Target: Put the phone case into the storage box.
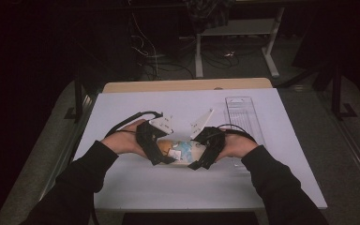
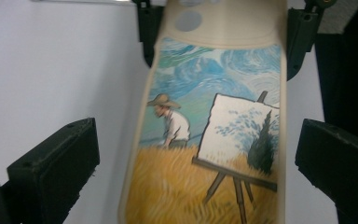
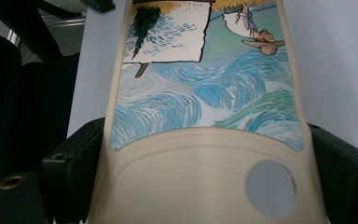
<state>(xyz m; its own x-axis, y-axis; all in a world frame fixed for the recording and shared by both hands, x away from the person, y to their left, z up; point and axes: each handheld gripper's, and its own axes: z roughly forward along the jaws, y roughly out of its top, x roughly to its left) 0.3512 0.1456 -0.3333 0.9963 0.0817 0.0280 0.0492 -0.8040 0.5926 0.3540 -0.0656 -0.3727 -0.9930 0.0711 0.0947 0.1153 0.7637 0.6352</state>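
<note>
We're seeing painted phone case (image 1: 183, 151) lying mid-table on white sheet (image 1: 136, 105). Right gripper (image 1: 198, 159) jaws pinching its camera-hole end. Left gripper (image 1: 165, 158) jaws standing apart, straddling other end. Clear plastic tray (image 1: 242, 112) sitting well off right, nothing blocking.

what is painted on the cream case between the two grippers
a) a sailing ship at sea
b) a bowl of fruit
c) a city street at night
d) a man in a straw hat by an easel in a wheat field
d: the left gripper view shows the case printed with a hatted painter, an easel, yellow wheat and a swirling blue sky.
</note>
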